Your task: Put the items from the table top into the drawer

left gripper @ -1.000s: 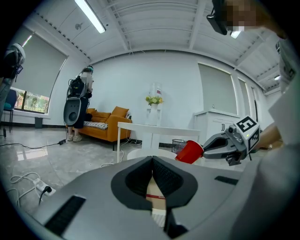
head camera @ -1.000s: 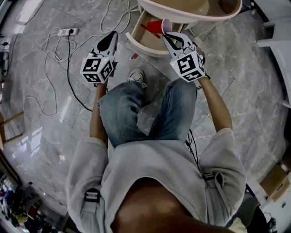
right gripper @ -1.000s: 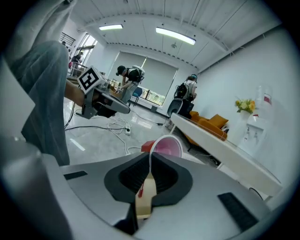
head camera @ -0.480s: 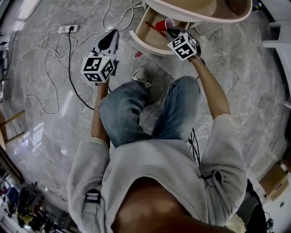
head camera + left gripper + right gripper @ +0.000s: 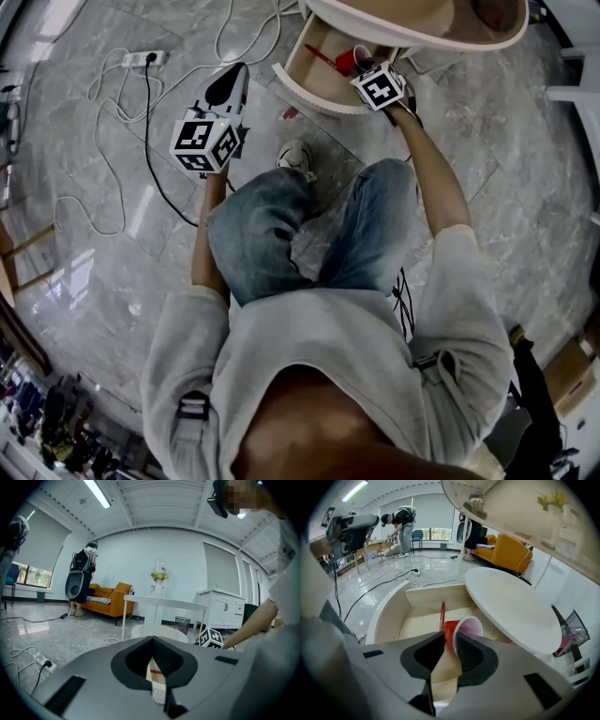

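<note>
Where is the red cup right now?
The red plastic cup lies on its side in the open wooden drawer, near the head view's top, right of a thin red stick.

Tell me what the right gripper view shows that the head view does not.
Only the right gripper view: the right gripper, whose jaws have just been opening and stand slightly apart, with the base of the red cup in the gap at their tips; an orange sofa behind. Only the head view: the person's jeans and shoe. Both: the open drawer, the cup lying on its side inside, a thin red item beside it.
</note>
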A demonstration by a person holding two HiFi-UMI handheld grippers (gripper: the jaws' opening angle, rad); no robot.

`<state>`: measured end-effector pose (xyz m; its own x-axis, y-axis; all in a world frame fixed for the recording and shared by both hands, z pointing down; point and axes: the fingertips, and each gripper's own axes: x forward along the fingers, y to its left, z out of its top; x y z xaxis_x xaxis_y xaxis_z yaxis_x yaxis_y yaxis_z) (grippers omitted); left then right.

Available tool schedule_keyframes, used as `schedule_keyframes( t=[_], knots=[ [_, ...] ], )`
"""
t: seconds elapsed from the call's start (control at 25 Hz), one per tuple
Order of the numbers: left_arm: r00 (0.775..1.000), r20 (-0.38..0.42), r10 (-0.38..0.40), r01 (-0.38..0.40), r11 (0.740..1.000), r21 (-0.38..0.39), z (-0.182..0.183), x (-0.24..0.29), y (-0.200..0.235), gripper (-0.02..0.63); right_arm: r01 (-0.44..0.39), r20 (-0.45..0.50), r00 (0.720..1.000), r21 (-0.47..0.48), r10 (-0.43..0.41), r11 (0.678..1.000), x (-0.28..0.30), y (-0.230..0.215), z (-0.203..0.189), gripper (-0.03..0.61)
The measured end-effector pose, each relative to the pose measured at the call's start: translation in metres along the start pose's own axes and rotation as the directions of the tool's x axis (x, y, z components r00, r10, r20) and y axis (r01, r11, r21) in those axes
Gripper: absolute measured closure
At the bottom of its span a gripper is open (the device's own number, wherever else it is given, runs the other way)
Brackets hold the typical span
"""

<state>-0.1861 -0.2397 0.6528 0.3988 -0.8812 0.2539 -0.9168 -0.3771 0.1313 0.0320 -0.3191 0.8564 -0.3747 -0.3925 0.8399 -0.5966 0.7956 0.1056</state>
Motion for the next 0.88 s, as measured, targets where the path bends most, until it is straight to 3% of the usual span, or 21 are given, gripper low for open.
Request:
schedule_keyframes(
  t=[0.08, 0.32, 0.48, 0.64, 0.88],
  knots=[
    [1.000, -0.001, 0.000, 0.000, 1.000, 0.000, -0.001, -0.001, 0.000, 0.598, -0.006, -0.009, 1.000, 0.009, 0.006, 1.000, 0.001, 0.000, -0.003, 0.428],
    [1.000, -0.001, -0.001, 0.001, 1.000, 0.002, -0.002, -0.002, -0.005, 0.598, 0.080, 0.023, 0.996, 0.038, -0.081, 0.996, -0.009, -0.017, -0.009, 0.403],
    [1.000, 0.000, -0.004, 0.004, 1.000, 0.007, 0.000, -0.001, -0.008, 0.598, 0.089, 0.050, 0.995, 0.051, -0.092, 0.995, -0.017, -0.022, -0.009, 0.399],
    [1.000, -0.001, -0.011, 0.011, 1.000, 0.011, 0.001, 0.001, -0.013, 0.598, 0.088, 0.085, 0.992, 0.055, -0.092, 0.995, -0.028, -0.019, -0.007, 0.433],
    [1.000, 0.002, -0.014, 0.014, 1.000, 0.016, 0.004, -0.001, -0.020, 0.598, 0.128, 0.145, 0.980, 0.053, -0.134, 0.990, -0.044, -0.020, 0.000, 0.542]
  ],
)
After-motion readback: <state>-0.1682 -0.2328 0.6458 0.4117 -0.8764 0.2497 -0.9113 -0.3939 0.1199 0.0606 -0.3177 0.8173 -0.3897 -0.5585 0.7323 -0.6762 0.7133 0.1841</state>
